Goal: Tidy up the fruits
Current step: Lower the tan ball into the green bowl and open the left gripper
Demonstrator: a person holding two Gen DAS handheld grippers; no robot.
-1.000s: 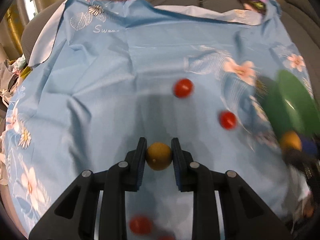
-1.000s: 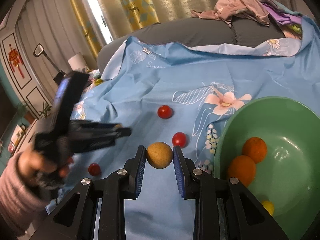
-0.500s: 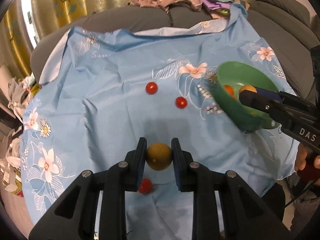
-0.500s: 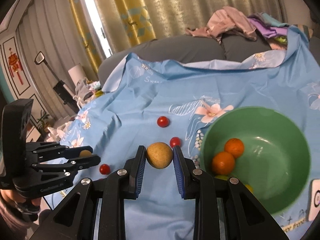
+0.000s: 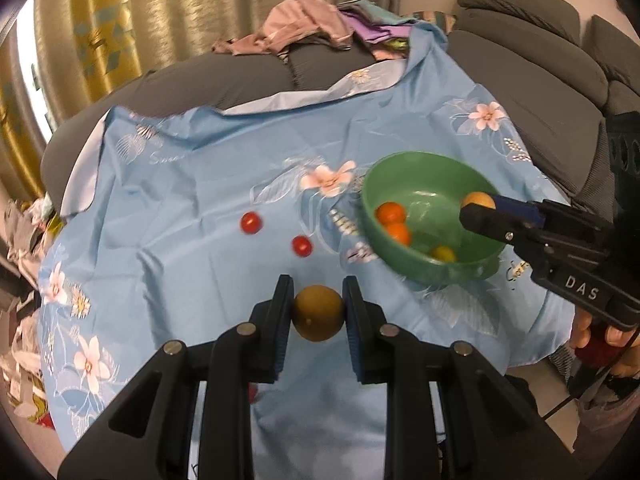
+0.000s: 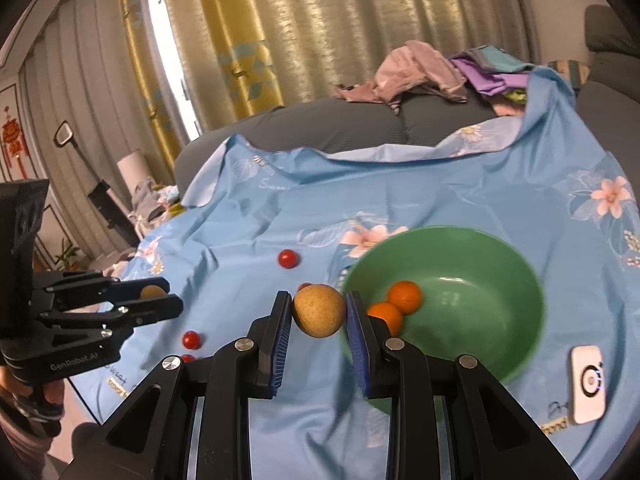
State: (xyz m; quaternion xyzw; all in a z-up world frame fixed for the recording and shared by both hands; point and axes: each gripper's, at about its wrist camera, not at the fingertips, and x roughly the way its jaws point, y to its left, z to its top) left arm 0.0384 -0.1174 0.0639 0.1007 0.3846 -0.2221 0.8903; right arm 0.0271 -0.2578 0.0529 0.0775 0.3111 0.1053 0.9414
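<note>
My left gripper (image 5: 318,314) is shut on a brown round fruit (image 5: 319,313), held above the blue flowered cloth (image 5: 192,208). My right gripper (image 6: 318,316) is shut on a tan round fruit (image 6: 319,310), just left of the green bowl (image 6: 492,248). From the left wrist view the right gripper (image 5: 478,210) hangs over the bowl's (image 5: 400,164) right rim. The bowl holds two oranges (image 5: 391,213) (image 5: 399,233) and a small yellow fruit (image 5: 444,254). Small red fruits (image 5: 251,223) (image 5: 302,246) (image 6: 191,339) lie on the cloth.
A grey sofa (image 5: 532,68) with a heap of clothes (image 5: 308,28) stands behind the cloth. A small white device (image 6: 588,382) lies on the cloth right of the bowl. Curtains (image 6: 320,24) hang at the back. Clutter lies on the floor at the left (image 5: 20,216).
Both grippers have lifted and pulled back with their fruits. The right gripper has moved toward the bowl, which now sits closer in its view.
</note>
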